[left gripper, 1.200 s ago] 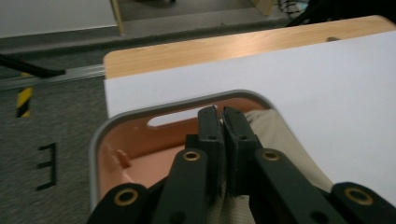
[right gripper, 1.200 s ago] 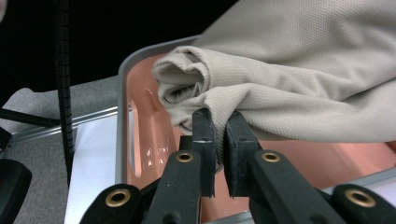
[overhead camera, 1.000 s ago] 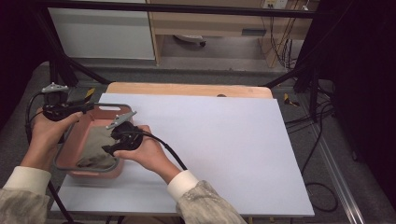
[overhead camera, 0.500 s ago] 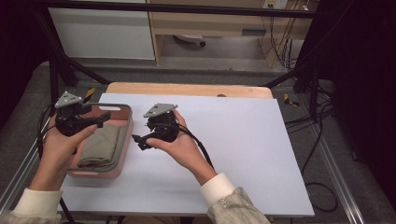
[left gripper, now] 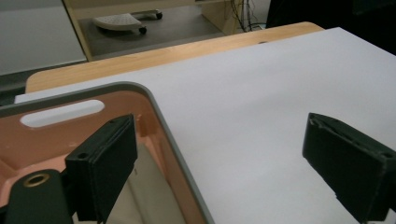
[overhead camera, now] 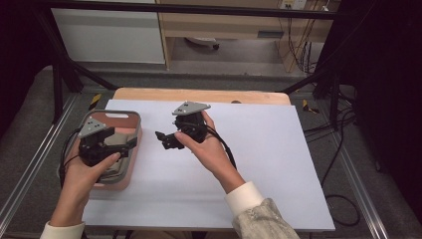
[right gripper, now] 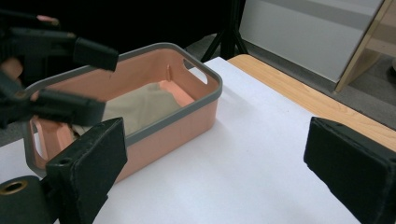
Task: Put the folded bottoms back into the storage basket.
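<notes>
The left claw (overhead camera: 130,143) hovers over the salmon-pink plastic bin with a grey rim (overhead camera: 130,115), jaws wide apart and empty. A beige folded cloth (right gripper: 140,106) lies inside the bin. Just right of the bin, above the white desk (overhead camera: 278,149), the right claw (overhead camera: 162,140) gapes wide, holding nothing.

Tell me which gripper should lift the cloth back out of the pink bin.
Left, probably. The left gripper hangs open directly over the pink bin, above the beige cloth. The right gripper, also open, is over the white sheet beside the bin and would have to reach across.
</notes>
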